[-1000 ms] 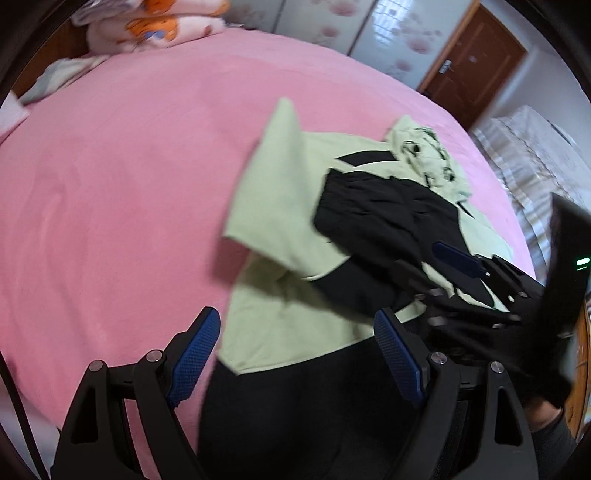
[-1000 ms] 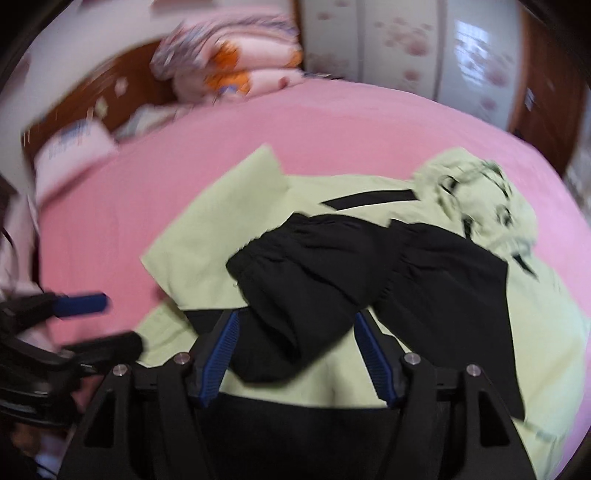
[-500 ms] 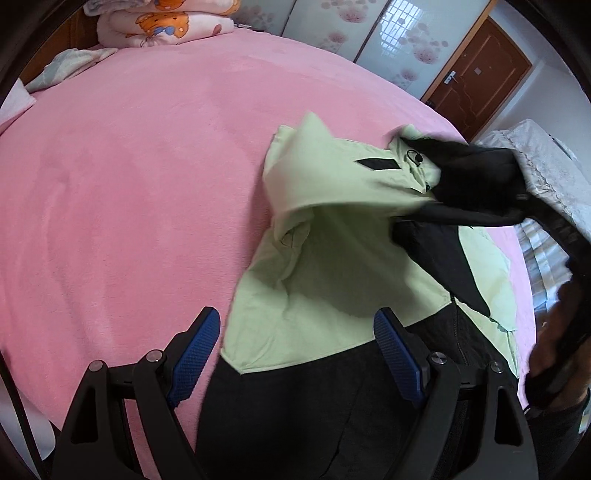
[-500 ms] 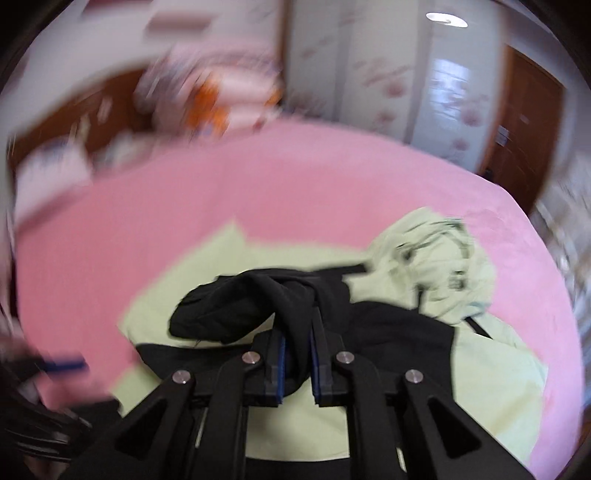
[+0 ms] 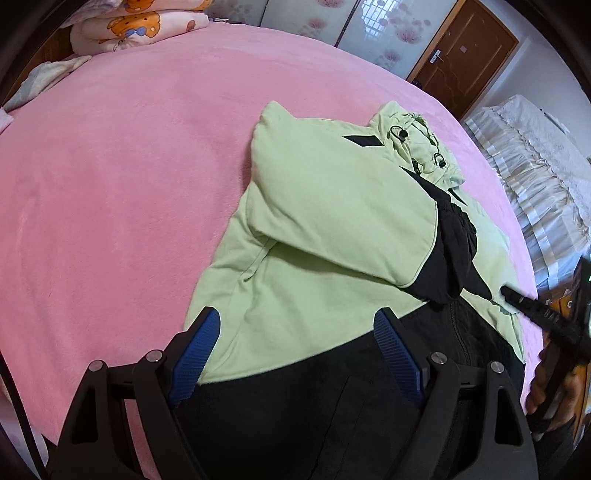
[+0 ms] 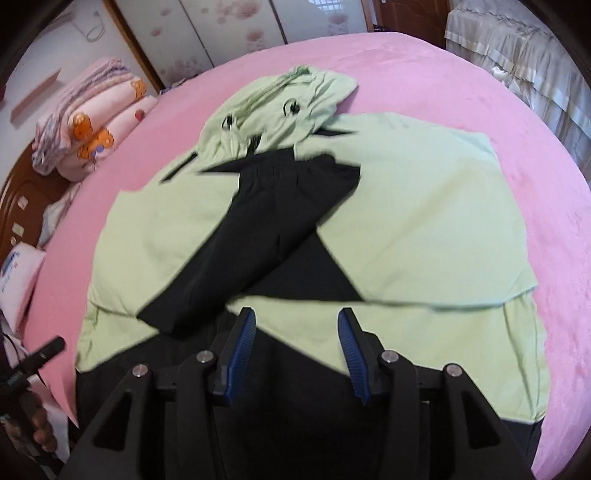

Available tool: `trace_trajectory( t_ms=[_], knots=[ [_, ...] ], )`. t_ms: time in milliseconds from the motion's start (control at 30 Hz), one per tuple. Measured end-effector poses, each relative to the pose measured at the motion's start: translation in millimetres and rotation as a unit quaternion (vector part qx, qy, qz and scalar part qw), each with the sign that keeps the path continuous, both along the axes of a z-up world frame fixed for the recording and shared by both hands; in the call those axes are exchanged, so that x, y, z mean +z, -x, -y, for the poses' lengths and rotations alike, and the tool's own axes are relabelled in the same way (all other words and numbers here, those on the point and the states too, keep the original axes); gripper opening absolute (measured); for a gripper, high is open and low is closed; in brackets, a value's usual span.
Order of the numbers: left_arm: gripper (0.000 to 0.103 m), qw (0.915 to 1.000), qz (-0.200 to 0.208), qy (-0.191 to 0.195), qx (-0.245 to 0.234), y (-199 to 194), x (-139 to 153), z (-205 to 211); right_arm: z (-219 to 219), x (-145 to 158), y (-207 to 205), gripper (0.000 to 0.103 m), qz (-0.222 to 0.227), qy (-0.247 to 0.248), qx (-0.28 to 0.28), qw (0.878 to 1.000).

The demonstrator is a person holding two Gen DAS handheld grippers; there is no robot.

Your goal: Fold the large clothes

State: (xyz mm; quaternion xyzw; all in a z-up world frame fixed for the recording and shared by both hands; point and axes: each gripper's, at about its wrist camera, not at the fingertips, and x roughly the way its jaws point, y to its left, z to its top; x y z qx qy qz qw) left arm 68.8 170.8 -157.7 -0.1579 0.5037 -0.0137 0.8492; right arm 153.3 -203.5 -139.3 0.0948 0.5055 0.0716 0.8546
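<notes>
Both sleeves lie folded across the green-and-black hoodie (image 6: 406, 206), spread on the pink bed (image 5: 129, 166). My left gripper (image 5: 295, 354) and right gripper (image 6: 295, 347) hover released — holding nothing — over its near hem. Next, I judge: grasp that hem and fold it toward the far hood.

Green-and-black hoodie (image 5: 332, 229) flat on pink bedspread (image 5: 129, 166), sleeves folded across, left tongs (image 5: 297, 354) spread wide above its hem

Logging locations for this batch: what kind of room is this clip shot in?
Most likely a home bedroom. A light green and black hooded jacket lies on a wide bed under a pink fleece cover, folded cartoon-print blankets are stacked near a wooden headboard, and floral sliding wardrobe doors stand behind.
</notes>
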Motion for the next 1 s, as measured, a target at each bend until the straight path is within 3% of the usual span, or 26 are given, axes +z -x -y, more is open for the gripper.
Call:
trace_trajectory(
  t_ms=[67,233,400,467,600,667,733,800,867,933,1000],
  knots=[
    [0.084,1.0000,-0.002,-0.007,-0.003,-6,-2,4,0,7,-8,0.057,0.007,-0.019,0.001,1.000],
    [0.084,0.9993,-0.010,-0.030,-0.021,-39,-7,7,-14,23,-55,0.058,0.003,-0.043,0.009,0.999],
    [0.084,0.9978,-0.020,-0.051,-0.037,-89,-13,-4,-54,18,-120,0.058,-0.061,0.009,0.005,0.998],
    [0.084,0.9979,-0.031,-0.045,-0.036,-112,-18,-11,-72,9,-140,0.058,-0.090,0.052,0.003,0.995],
    [0.084,0.9968,-0.059,-0.032,-0.044,-147,-31,-18,-95,-23,-159,0.058,-0.134,0.183,0.002,0.974],
    [0.084,0.9955,-0.072,-0.040,-0.047,-162,-40,-19,-99,-38,-158,0.058,-0.147,0.215,0.012,0.965],
    [0.084,0.9937,-0.093,-0.039,-0.048,-174,-53,-19,-94,-44,-153,0.057,-0.144,0.215,0.012,0.966],
    [0.084,0.9935,-0.103,-0.026,-0.041,-179,-62,-24,-87,-44,-150,0.050,-0.138,0.198,0.012,0.970],
    [0.084,0.9943,-0.102,-0.011,-0.027,-180,-66,-29,-80,-42,-148,0.016,-0.131,0.192,0.018,0.972],
    [0.084,0.9957,-0.091,-0.008,-0.018,-178,-65,-31,-76,-30,-146,0.009,-0.110,0.181,0.027,0.977],
    [0.084,0.9965,-0.083,-0.007,-0.011,-174,-66,-31,-74,-7,-142,0.009,-0.063,0.137,0.043,0.988]
  ],
)
